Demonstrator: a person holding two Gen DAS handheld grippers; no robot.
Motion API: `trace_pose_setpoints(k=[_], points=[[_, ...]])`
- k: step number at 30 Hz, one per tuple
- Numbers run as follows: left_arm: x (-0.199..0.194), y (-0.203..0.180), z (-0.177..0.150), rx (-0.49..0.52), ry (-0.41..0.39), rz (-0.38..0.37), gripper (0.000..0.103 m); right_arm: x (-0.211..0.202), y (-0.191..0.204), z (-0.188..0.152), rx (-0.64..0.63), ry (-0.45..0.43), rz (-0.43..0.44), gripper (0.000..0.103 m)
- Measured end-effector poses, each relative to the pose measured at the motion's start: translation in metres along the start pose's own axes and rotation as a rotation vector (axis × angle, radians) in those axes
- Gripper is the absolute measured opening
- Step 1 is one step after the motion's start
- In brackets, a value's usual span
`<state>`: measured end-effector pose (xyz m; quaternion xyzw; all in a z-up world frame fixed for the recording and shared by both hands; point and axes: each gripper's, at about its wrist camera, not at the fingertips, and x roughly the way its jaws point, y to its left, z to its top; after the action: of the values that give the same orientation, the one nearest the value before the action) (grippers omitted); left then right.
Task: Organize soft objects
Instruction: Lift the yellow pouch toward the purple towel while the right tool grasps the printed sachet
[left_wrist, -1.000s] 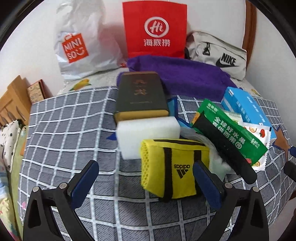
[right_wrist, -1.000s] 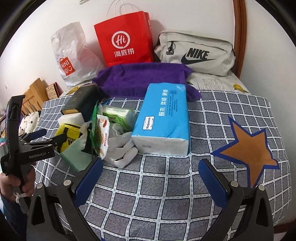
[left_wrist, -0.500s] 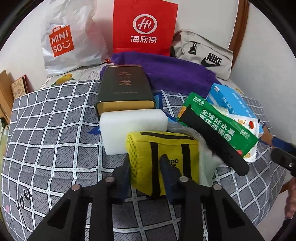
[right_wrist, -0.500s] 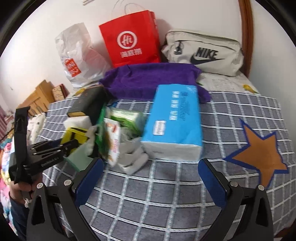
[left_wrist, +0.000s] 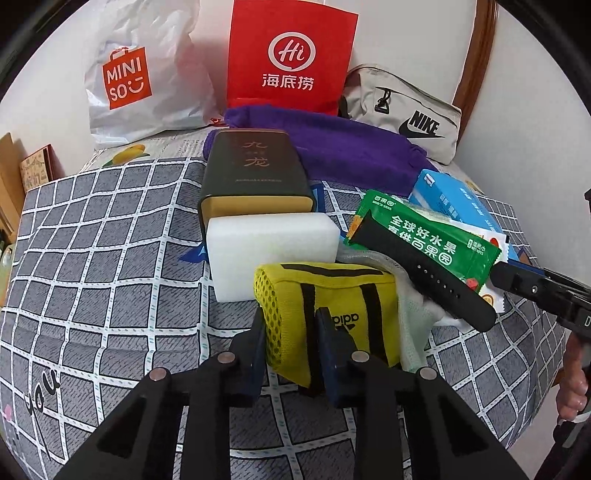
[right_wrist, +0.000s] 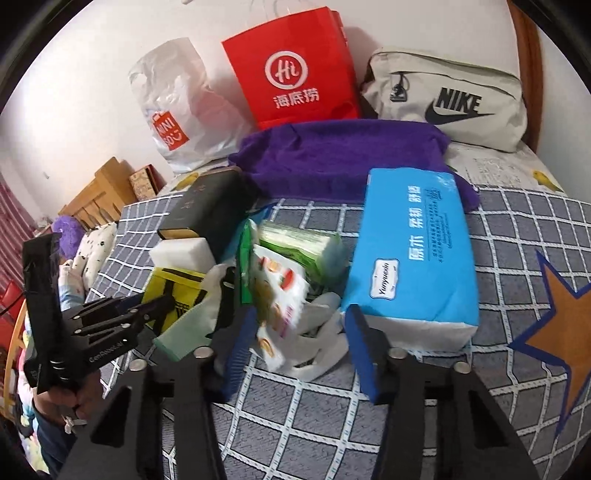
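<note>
- Since a second ago both tongs have gone from wide apart to narrow: the left tongs (left_wrist: 290, 334) have clamped onto the yellow bag (left_wrist: 332, 314), and the right tongs (right_wrist: 299, 343) have moved in on the pile while their jaws are closing.
- The left tongs grip the near left corner of the yellow bag, one pad on its mesh end, the other on its front just beside the logo.
- The yellow bag lies on the bed (left_wrist: 92, 258), touching the near side of the white foam block (left_wrist: 271, 251).
- A dark box (left_wrist: 255, 173) lies just behind the foam block, touching it.
- A green packet (left_wrist: 424, 240) lies tilted just right of the yellow bag, with a black strap (left_wrist: 436, 280) across it.
- The right tongs have a white snack packet (right_wrist: 280, 291) and crumpled white plastic (right_wrist: 317, 343) between the jaws; whether the pads press on them I cannot tell.
- A blue tissue pack (right_wrist: 417, 254) lies just right of the snack packet, its near end beside the right pad.
- A purple towel (right_wrist: 343, 158) lies behind the tissue pack, well beyond the yellow bag.
- Behind the towel, against the wall, stand a white plastic bag (left_wrist: 140, 74), a red paper bag (left_wrist: 291, 59) and a beige pouch (left_wrist: 406, 114).
- A hand (right_wrist: 70, 398) holds the left tongs' grip, left of the yellow bag in the right wrist view.
</note>
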<state>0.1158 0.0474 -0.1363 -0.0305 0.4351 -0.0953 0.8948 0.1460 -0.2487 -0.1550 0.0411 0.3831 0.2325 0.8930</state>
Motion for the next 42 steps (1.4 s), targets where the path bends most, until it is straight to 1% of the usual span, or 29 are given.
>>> trace_pose_setpoints(k=[1, 2, 3, 5, 11, 12, 13, 15, 17, 23, 30, 34, 38, 42], points=[[0.000, 0.000, 0.000, -0.003, 0.000, -0.003, 0.024, 0.000, 0.002, 0.000, -0.008, 0.001, 0.014, 0.032], [0.000, 0.000, 0.000, -0.003, 0.003, -0.004, 0.024, -0.001, 0.003, 0.000, -0.014, 0.005, 0.030, 0.019], [0.000, 0.001, 0.000, -0.004, 0.003, -0.005, 0.024, -0.002, 0.005, -0.001, -0.021, 0.007, 0.048, 0.016], [0.000, 0.003, -0.001, -0.010, 0.001, -0.011, 0.024, -0.004, 0.006, -0.001, -0.025, 0.003, 0.080, 0.016], [0.002, 0.004, -0.001, -0.022, 0.002, -0.020, 0.024, 0.002, 0.014, 0.002, -0.035, -0.011, 0.109, 0.015], [0.002, 0.004, -0.001, -0.023, 0.001, -0.023, 0.024, 0.003, 0.015, 0.001, -0.039, -0.009, 0.118, 0.008], [0.001, 0.005, -0.001, -0.019, -0.002, -0.028, 0.024, 0.004, 0.016, 0.001, -0.044, -0.005, 0.123, 0.006], [-0.003, 0.006, 0.000, -0.022, -0.009, -0.041, 0.022, 0.000, 0.016, 0.001, -0.051, -0.015, 0.120, 0.005], [-0.009, 0.007, 0.002, -0.030, -0.015, -0.060, 0.021, -0.010, 0.015, 0.002, -0.060, -0.044, 0.111, 0.005], [-0.026, 0.003, 0.011, -0.016, -0.032, -0.052, 0.017, -0.039, 0.015, 0.009, -0.102, -0.103, 0.052, 0.004], [-0.048, -0.002, 0.020, 0.011, -0.059, -0.006, 0.015, -0.056, 0.002, 0.015, -0.084, -0.127, 0.020, 0.004], [-0.061, 0.003, 0.028, -0.009, -0.079, 0.004, 0.015, -0.062, -0.003, 0.019, -0.072, -0.135, 0.005, 0.004], [-0.073, 0.005, 0.038, -0.012, -0.099, 0.017, 0.015, -0.065, -0.004, 0.027, -0.079, -0.144, -0.050, 0.004], [-0.080, 0.007, 0.051, -0.017, -0.119, 0.029, 0.015, -0.066, -0.006, 0.036, -0.072, -0.150, -0.061, 0.004]])
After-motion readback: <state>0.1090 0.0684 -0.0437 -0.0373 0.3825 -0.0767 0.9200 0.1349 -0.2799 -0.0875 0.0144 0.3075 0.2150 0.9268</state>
